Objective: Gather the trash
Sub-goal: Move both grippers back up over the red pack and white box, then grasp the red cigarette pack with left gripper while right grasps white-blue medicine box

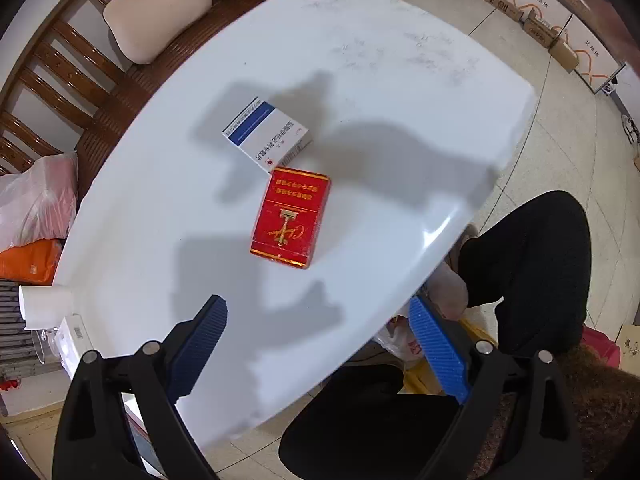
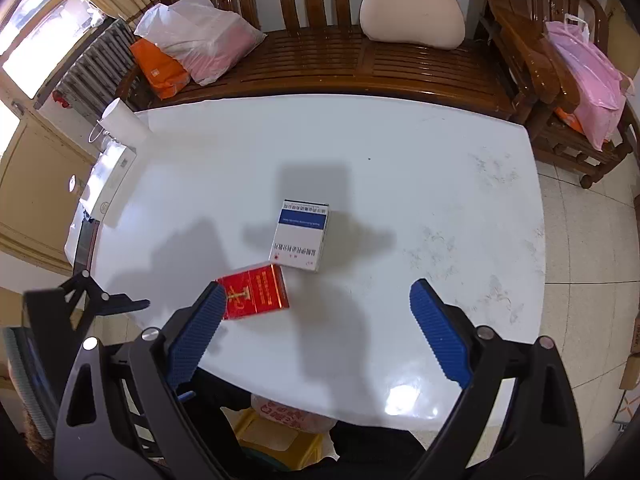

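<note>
My left gripper (image 1: 318,320) and right gripper (image 2: 316,308) both hang spread and empty. Red cigarette pack (image 1: 291,218) lies flat mid-table (image 1: 400,80), dead ahead of the left, long axis along its reach; white-and-blue medicine box (image 1: 267,134) touches its far corner.

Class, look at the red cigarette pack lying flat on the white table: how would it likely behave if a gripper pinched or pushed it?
The red cardboard cigarette pack lies flat, so it probably slides rather than tips or rolls. Its glossy wrap may slip on the smooth white table. Being discarded, it is probably light and could crush.
</note>
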Tool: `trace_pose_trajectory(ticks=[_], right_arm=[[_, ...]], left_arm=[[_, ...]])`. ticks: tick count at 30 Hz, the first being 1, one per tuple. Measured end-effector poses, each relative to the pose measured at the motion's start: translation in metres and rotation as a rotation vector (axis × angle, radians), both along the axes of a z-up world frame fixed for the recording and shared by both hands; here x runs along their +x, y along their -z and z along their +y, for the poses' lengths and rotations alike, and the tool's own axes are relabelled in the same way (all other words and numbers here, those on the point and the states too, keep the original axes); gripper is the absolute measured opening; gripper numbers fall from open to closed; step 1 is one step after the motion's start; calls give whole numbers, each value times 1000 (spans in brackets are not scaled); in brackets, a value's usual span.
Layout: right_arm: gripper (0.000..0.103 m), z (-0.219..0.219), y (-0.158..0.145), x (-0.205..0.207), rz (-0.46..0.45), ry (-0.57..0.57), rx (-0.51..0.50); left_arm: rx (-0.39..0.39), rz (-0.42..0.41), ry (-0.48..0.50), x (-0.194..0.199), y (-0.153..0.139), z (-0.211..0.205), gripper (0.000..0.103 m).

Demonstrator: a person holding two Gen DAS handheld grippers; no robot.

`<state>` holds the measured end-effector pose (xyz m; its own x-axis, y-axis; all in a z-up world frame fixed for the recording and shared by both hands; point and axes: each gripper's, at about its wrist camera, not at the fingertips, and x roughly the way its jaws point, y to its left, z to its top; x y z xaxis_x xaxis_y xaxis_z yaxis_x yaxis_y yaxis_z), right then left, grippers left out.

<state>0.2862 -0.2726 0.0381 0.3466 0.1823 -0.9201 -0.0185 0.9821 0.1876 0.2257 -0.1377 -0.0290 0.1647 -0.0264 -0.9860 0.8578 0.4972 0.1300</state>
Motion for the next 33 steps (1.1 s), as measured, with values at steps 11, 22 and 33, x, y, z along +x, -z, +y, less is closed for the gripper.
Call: trace_pose_trajectory(ticks=[11,22,33], right_arm=[[91,9,35,38,65,-14,-10],[91,15,64,65,116,-24,-16],[91,27,98,85,179,-44,-23]], left_arm=[[40,60,-30,35,48,-6,90],[58,106,-12,47,80,-16,90],[69,138,-9,52,101,-23,90]])
